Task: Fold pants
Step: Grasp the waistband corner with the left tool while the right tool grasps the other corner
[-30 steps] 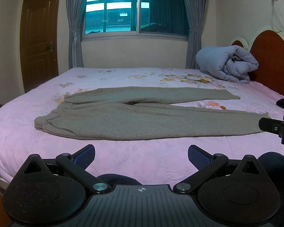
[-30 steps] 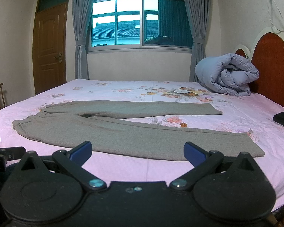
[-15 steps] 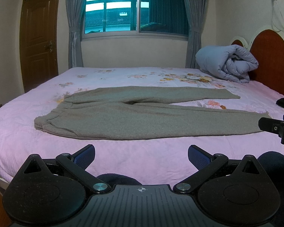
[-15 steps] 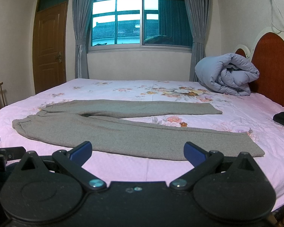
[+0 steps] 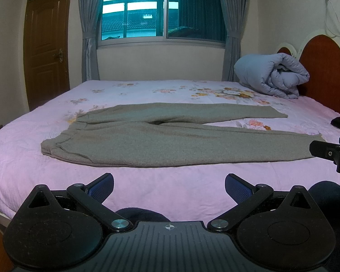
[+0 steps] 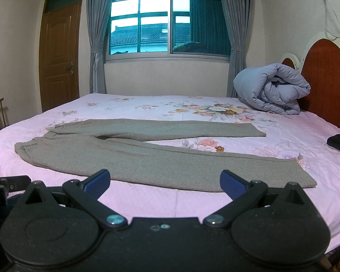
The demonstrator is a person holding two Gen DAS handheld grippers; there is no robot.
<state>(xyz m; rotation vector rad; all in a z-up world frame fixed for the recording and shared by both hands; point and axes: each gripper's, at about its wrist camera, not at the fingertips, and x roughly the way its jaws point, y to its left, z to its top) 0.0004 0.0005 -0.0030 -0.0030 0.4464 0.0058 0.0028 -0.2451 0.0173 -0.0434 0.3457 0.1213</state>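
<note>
While both grippers, left (image 5: 168, 187) and right (image 6: 165, 182), waited with jaws released, the pants (image 5: 161, 140) lay unfolded; next, grasp the waistband at nine o'clock.

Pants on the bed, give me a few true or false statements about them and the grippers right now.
1. The pants lie spread flat on the bed. True.
2. The left gripper is shut on the waistband. False: it is open, short of the cloth.
3. The right gripper is open and holds nothing. True.
4. The two legs are stacked. False: they lie apart, with sheet showing between.
5. The rolled quilt lies on the pants. False: it sits apart, by the headboard.
</note>
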